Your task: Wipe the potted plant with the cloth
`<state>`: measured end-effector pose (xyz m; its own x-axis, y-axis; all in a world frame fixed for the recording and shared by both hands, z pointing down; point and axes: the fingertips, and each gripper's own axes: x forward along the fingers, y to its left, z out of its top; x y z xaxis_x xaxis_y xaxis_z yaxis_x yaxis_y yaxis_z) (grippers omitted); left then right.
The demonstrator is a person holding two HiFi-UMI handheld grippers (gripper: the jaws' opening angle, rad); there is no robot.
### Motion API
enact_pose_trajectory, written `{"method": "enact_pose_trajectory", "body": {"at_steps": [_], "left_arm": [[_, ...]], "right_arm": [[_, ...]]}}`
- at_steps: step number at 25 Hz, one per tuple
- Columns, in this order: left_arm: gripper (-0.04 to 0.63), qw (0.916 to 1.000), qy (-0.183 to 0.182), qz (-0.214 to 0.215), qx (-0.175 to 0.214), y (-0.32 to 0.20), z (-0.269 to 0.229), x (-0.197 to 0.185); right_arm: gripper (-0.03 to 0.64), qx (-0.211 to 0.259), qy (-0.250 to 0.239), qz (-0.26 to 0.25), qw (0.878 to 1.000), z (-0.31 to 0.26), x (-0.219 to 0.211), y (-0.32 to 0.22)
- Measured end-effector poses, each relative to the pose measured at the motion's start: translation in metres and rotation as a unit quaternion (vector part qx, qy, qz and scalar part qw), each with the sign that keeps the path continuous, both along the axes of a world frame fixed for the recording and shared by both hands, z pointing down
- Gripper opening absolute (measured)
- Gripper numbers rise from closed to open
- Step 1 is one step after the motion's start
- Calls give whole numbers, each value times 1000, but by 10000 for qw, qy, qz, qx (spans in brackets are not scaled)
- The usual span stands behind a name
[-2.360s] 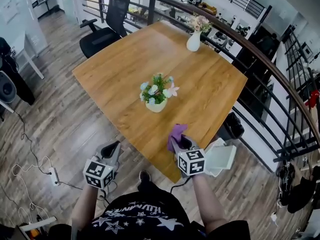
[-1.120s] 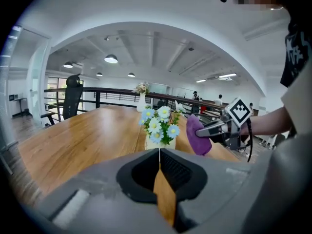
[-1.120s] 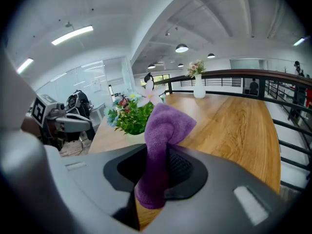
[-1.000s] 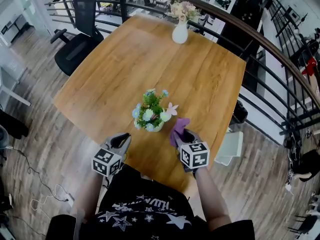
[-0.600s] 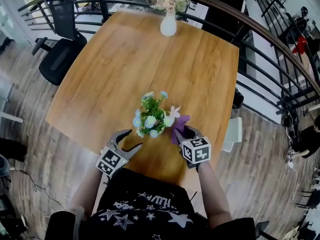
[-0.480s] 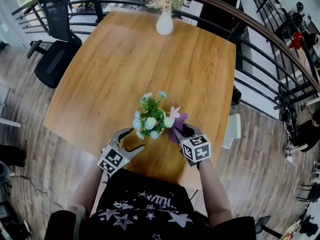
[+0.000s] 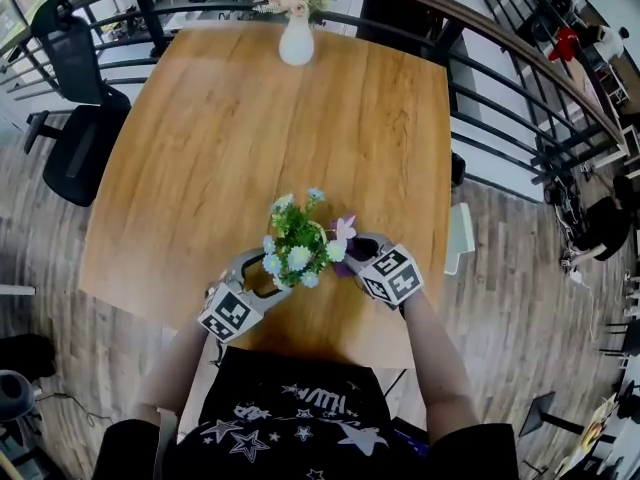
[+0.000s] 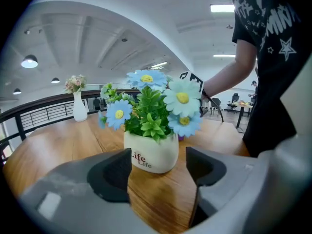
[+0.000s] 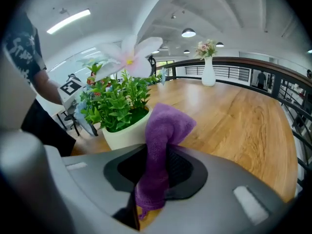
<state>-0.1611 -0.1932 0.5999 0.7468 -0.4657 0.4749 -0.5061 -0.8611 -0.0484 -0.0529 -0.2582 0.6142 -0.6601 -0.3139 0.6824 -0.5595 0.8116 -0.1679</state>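
Starting w/ the left claw point(image 8: 158, 172): jaws are apart and opening wider rn, pads not pressing on anything. Straight ahead thru the gap is the small green potted plant point(image 8: 151, 155) in its white ceramic pot, blue daisy-type flowers on top, red "Life" print facing the cam. It stands upright on the table just past the jaw tips, more in front of them than btwn them. The left tip overlaps the pot's edge in that view, but I can't tell if it touches.

Right claw point(image 9: 155, 172) is clamped on a fuzzy purple cloth point(image 9: 165, 126). It's pinched around the middle, top end bunched up above the jaws, short bit hanging below. The plant is just ahead and to the left of this claw. The cloth's raised end is v close to the pot's rim, can't say if they touch. A big pale pink-white flower point(image 9: 129, 57) sticks out over that side.

From the head cam, the claws flank the plant, one each side, near the edge of the square wooden table point(image 7: 300, 118) closest to the person. At the far end, well apart from all this, stands a white vase w/ pinkish flowers point(image 7: 296, 40). Black office chair point(image 7: 72, 160) sits off the table's left side.
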Motion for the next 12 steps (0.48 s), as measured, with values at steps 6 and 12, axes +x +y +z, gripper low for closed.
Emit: {"method": "enact_pose_trajectory", "body": {"at_steps": [6,12], "left_arm": [[366,9989,38,460,-63,-16,12,8],[371,9981,85,607,-36,-30,13,11]], "right_arm": [[104,-78,102,-518,9986,10,-9,4],[100,-35,276,-886,9957,20,-19,11]]}}
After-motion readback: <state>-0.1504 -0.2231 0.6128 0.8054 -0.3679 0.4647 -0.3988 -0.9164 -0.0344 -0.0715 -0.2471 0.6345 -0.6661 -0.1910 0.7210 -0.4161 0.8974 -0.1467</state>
